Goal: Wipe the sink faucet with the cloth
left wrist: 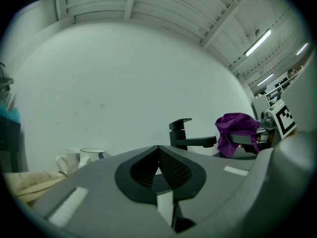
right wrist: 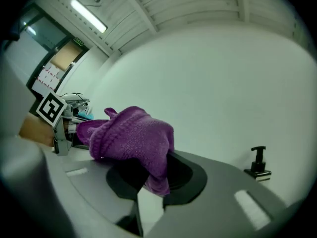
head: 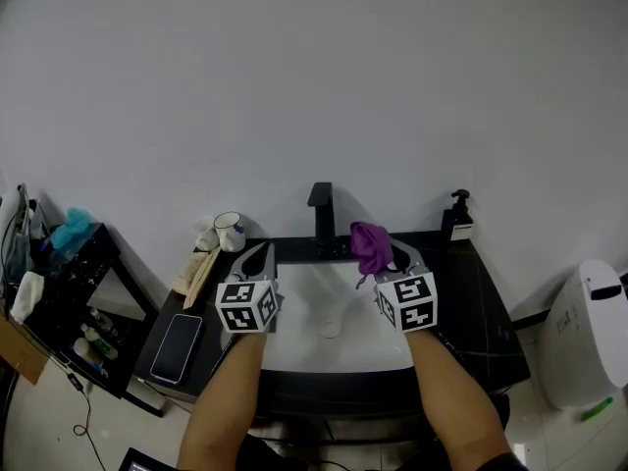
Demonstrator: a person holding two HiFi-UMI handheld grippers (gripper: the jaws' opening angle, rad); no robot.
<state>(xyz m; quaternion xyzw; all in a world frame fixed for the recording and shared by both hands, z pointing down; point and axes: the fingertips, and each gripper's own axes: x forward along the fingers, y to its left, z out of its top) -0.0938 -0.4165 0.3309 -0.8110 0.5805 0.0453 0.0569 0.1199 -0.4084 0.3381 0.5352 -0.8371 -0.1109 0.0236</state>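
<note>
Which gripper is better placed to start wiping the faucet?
Right: the right gripper holds the purple cloth beside the black faucet; the left gripper is shut on nothing.

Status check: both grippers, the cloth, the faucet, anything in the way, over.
Left gripper shut, empty. Right gripper shut on purple cloth. Cloth just right of faucet. Nothing between them.
</note>
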